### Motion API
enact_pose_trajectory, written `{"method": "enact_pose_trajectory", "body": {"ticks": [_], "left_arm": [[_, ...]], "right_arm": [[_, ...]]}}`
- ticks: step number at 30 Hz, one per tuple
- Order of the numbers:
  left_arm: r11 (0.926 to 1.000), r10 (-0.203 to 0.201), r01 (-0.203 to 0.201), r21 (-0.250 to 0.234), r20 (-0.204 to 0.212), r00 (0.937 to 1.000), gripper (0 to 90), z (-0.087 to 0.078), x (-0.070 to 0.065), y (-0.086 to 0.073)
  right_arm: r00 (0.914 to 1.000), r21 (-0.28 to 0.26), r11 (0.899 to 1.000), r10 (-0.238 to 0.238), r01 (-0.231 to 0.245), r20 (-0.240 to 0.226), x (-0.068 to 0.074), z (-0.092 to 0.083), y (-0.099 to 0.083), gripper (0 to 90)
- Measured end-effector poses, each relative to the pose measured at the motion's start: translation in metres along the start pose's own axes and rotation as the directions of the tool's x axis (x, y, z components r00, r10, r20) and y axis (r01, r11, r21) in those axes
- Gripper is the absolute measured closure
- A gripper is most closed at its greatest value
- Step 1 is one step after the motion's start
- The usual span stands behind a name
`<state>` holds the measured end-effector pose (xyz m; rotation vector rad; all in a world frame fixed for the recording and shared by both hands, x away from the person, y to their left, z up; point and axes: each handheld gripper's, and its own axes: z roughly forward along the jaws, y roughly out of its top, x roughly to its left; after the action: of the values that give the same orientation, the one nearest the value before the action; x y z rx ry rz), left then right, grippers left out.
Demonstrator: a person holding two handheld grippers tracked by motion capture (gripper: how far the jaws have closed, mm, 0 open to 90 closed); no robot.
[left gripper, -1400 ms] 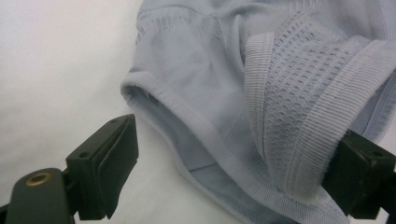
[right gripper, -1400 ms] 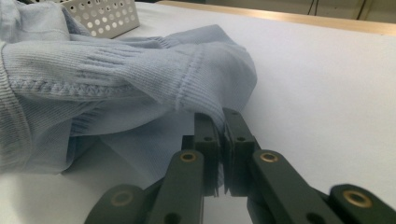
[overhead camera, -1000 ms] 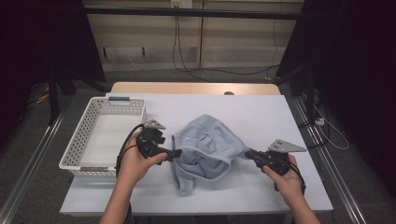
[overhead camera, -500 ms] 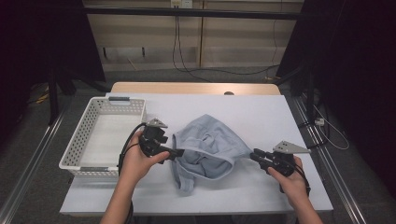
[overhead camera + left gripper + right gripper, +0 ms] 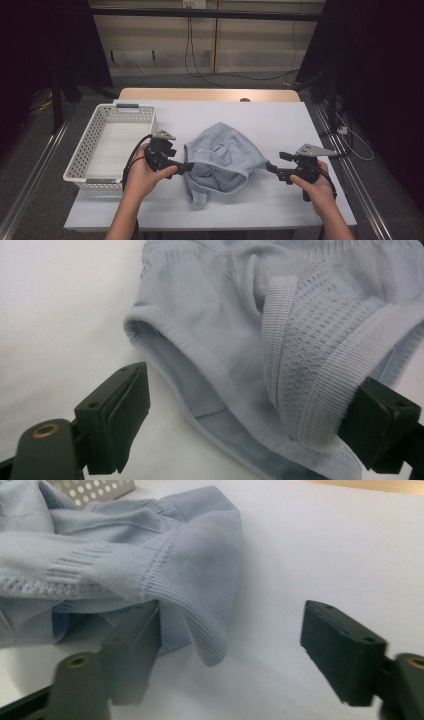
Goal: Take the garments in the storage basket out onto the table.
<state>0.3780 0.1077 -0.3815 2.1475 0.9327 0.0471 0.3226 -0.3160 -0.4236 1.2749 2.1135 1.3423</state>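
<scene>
R tongs (image 5: 270, 166) just opened off the garment (image 5: 222, 155); L tongs (image 5: 188, 165) wide. Should regrip its hems near table front edge (image 5: 210, 224), evenly.

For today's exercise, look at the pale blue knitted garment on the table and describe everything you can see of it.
The pale blue garment lies crumpled on the white table, right of the white basket. It looks like soft knit fabric with ribbed bands and an open mesh-patterned panel, folded over itself. The left tool stands open at its left edge, a ribbed band against one jaw. The right tool has just been opening; a corner of cloth lies loose between its jaws.
</scene>
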Motion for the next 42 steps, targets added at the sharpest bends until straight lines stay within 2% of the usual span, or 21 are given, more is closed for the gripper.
{"method": "enact_pose_trajectory", "body": {"ticks": [1, 5, 8, 11, 13, 19, 21, 24, 28, 30, 32, 33, 35, 37, 38, 40, 42], "left_arm": [[1.0000, 0.001, -0.001, 0.001, 0.002, 1.0000, 14.0, 0.001, -0.001, 0.000], [0.9999, 0.010, -0.010, 0.005, 0.019, 0.9998, 13.5, 0.003, -0.005, 0.002], [0.9998, 0.017, -0.018, 0.011, 0.036, 0.9992, 13.2, 0.005, -0.007, 0.003], [0.9997, 0.020, -0.021, 0.009, 0.042, 0.9989, 13.2, 0.006, -0.009, 0.003], [0.9998, 0.019, -0.019, 0.005, 0.047, 0.9987, 13.2, 0.006, -0.010, 0.003], [0.9998, 0.013, -0.014, 0.017, 0.052, 0.9986, 13.1, 0.009, -0.009, -0.001], [0.9997, 0.010, -0.011, 0.022, 0.055, 0.9984, 13.1, 0.010, -0.009, -0.001], [0.9997, 0.010, -0.011, 0.020, 0.058, 0.9983, 13.1, 0.011, -0.010, -0.002], [0.9996, 0.012, -0.014, 0.026, 0.062, 0.9980, 13.1, 0.012, -0.011, -0.003], [0.9995, 0.014, -0.015, 0.027, 0.064, 0.9978, 13.0, 0.012, -0.011, -0.003], [0.9995, 0.016, -0.018, 0.027, 0.067, 0.9977, 13.0, 0.012, -0.010, -0.003], [0.9995, 0.017, -0.019, 0.026, 0.067, 0.9976, 13.0, 0.012, -0.010, -0.003], [0.9995, 0.019, -0.021, 0.024, 0.068, 0.9975, 12.9, 0.012, -0.010, -0.002], [0.9994, 0.020, -0.022, 0.027, 0.069, 0.9974, 12.8, 0.013, -0.012, -0.001], [0.9994, 0.020, -0.022, 0.026, 0.068, 0.9975, 12.8, 0.013, -0.012, -0.001], [0.9992, 0.026, -0.028, 0.028, 0.067, 0.9974, 12.7, 0.013, -0.013, -0.001], [0.9994, 0.027, -0.028, 0.022, 0.065, 0.9975, 12.6, 0.011, -0.014, -0.001]], "right_arm": [[1.0000, -0.001, 1.000, 0.007, -0.007, -0.001, 0.001, 0.000, 0.000, 19.2], [0.9972, -0.008, 1.000, -0.030, 0.029, -0.068, 0.009, 0.001, 0.004, 18.7], [0.9962, -0.018, 1.000, -0.028, 0.026, -0.082, 0.017, 0.001, 0.008, 16.2], [0.9970, -0.016, 0.999, -0.036, 0.035, -0.068, 0.023, 0.004, 0.011, 16.3], [0.9964, -0.021, 0.999, -0.035, 0.033, -0.077, 0.025, 0.006, 0.013, 18.1], [0.9977, -0.051, 0.999, -0.011, 0.007, -0.068, 0.035, 0.015, 0.024, 21.1], [0.9973, -0.027, 0.999, -0.024, 0.022, -0.070, 0.042, 0.024, 0.024, 20.9], [0.9976, 0.033, 0.997, -0.066, 0.067, -0.018, 0.045, 0.042, 0.020, 20.4], [0.9983, 0.094, 0.994, -0.053, 0.050, 0.027, 0.031, 0.059, 0.011, 19.4], [0.9995, 0.110, 0.994, -0.015, 0.012, 0.027, 0.023, 0.064, 0.009, 19.5], [0.9997, 0.137, 0.990, 0.023, -0.022, -0.002, 0.019, 0.069, 0.007, 27.5], [0.9994, 0.155, 0.988, 0.023, -0.018, -0.025, 0.019, 0.071, 0.006, 36.6], [0.9968, 0.178, 0.984, 0.001, 0.013, -0.080, 0.024, 0.072, 0.005, 63.6], [0.9954, 0.181, 0.983, -0.003, 0.020, -0.096, 0.028, 0.071, 0.006, 79.5], [0.9955, 0.166, 0.986, -0.015, 0.031, -0.093, 0.028, 0.069, 0.007, 84.6], [0.9962, 0.155, 0.988, 0.005, 0.009, -0.087, 0.027, 0.066, 0.008, 85.7], [0.9985, 0.127, 0.992, 0.014, -0.007, -0.054, 0.023, 0.062, 0.009, 85.9]]}}
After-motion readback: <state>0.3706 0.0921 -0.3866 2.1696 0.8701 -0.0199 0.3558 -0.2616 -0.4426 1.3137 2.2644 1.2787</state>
